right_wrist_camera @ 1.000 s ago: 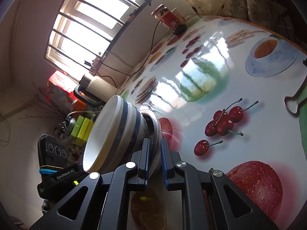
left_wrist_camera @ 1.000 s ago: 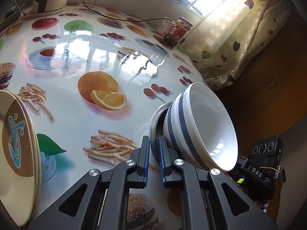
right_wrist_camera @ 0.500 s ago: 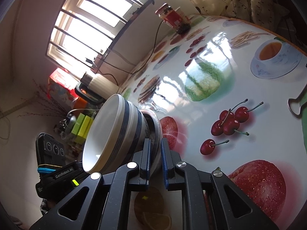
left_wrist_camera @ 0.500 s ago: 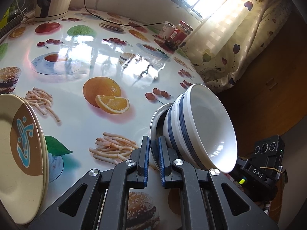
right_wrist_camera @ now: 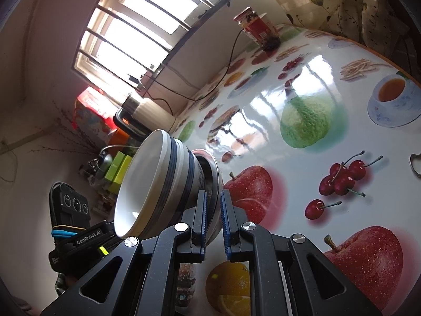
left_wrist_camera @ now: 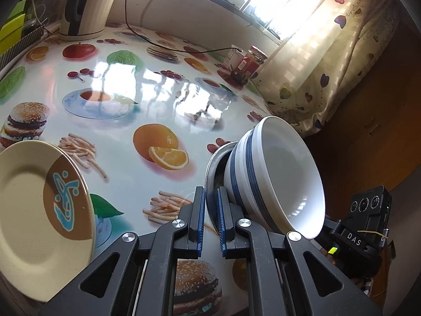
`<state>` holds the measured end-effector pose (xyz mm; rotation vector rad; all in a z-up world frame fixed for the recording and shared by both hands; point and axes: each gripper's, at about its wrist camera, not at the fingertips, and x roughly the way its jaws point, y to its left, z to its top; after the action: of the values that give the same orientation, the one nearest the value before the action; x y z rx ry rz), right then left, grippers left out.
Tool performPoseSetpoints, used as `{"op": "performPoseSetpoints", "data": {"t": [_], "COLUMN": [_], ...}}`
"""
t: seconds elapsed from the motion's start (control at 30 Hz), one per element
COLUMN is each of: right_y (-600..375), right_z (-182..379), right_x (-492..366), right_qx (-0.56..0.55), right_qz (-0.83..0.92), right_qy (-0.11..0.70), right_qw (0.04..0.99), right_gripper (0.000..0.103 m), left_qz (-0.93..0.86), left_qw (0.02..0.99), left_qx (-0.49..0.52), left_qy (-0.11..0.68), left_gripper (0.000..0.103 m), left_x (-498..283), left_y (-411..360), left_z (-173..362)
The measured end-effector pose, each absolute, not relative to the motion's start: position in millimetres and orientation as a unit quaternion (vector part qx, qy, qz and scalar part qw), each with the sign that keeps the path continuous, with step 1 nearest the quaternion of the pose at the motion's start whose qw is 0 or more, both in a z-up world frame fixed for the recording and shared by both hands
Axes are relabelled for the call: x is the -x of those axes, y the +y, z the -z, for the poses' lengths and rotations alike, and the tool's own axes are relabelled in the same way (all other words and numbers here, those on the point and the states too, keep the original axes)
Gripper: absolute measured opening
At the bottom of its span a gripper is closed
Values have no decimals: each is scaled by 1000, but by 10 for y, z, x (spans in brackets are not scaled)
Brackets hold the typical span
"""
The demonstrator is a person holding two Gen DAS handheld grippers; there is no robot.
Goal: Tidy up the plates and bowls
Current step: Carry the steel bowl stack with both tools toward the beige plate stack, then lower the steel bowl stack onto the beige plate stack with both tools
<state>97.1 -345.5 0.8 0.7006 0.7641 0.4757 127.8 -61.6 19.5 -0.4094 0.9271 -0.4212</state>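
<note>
A stack of white bowls with blue stripes (left_wrist_camera: 276,176) sits in a metal plate (left_wrist_camera: 213,168). My left gripper (left_wrist_camera: 209,210) is shut on the plate's rim on one side, and my right gripper (right_wrist_camera: 212,210) is shut on the same metal plate (right_wrist_camera: 214,176) on the other side, with the bowls (right_wrist_camera: 158,181) to its left. Together they hold the stack above the table. A stack of beige plates with a brown and blue pattern (left_wrist_camera: 39,205) stands at the left in the left wrist view.
The round table (left_wrist_camera: 147,100) has a glossy food-print cover. An electric kettle (left_wrist_camera: 86,5) with its cord and a red-labelled jar (left_wrist_camera: 250,63) stand at the far edge. A curtain (left_wrist_camera: 329,52) hangs to the right. A metal clip (right_wrist_camera: 415,164) lies at the right edge.
Both grippers have lifted the plate and bowls higher and tilted the views up. The beige plates now show further into the left wrist view. The grip has not changed.
</note>
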Motion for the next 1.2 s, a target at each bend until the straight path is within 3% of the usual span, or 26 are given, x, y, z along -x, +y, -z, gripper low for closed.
{"op": "performPoseSetpoints", "data": {"t": [1.2], "right_y": [-2798], "right_z": [-242], "right_x": [-1222], "right_qx": [-296], "right_qz": [-291], "right_qy": [372], "right_qw": [830], "right_gripper": [11], "left_qz": [143], "left_qw": [872], "left_qx": [222], "left_qy": [411], "left_gripper": [9], "left_x": [-1087], "left_y": [68], "left_z": [-376]}}
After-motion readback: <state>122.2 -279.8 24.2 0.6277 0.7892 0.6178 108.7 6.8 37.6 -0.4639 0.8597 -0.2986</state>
